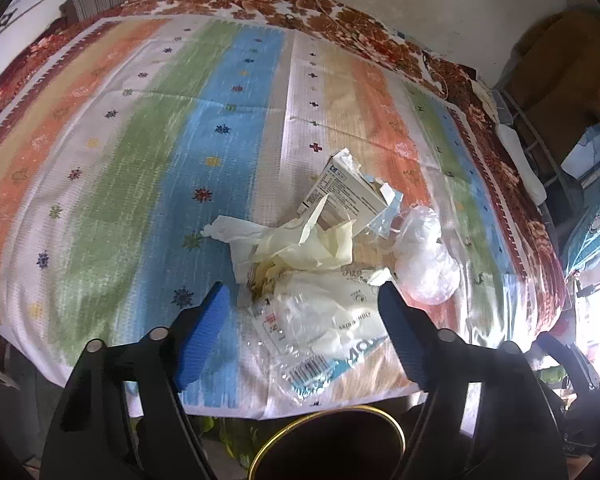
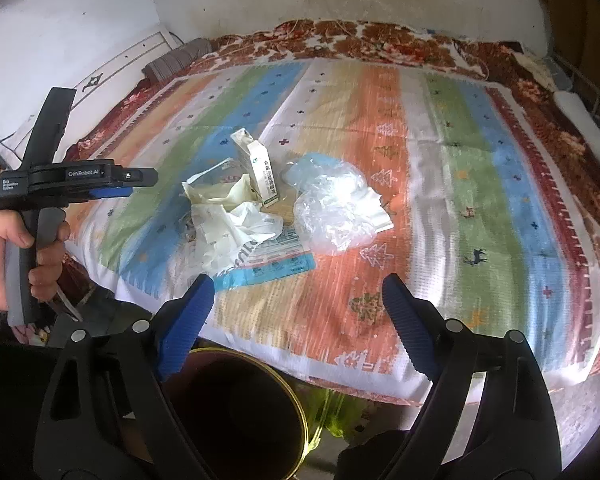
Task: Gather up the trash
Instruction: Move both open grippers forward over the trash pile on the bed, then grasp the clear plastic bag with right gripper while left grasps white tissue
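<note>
A pile of trash lies near the front edge of a striped bed cover: a white carton point(image 1: 342, 192) point(image 2: 262, 172), cream gloves point(image 1: 300, 244) point(image 2: 220, 194), a crumpled clear plastic bag point(image 1: 424, 256) point(image 2: 332, 208), a white plastic bag point(image 2: 236, 236) and a flat printed wrapper point(image 1: 324, 344) point(image 2: 268, 260). My left gripper point(image 1: 302, 300) is open and empty, just above the wrapper. It also shows in the right wrist view point(image 2: 116, 184), left of the pile. My right gripper point(image 2: 296, 292) is open and empty, in front of the pile. A dark bin with a gold rim point(image 1: 328, 412) point(image 2: 292, 392) stands below the bed edge.
The striped cover point(image 2: 460, 184) lies on a red floral blanket point(image 2: 560, 136) against a white wall. A grey rolled cloth point(image 2: 180, 58) lies at the back left. Shelves and boxes point(image 1: 592, 160) stand at the bed's right side.
</note>
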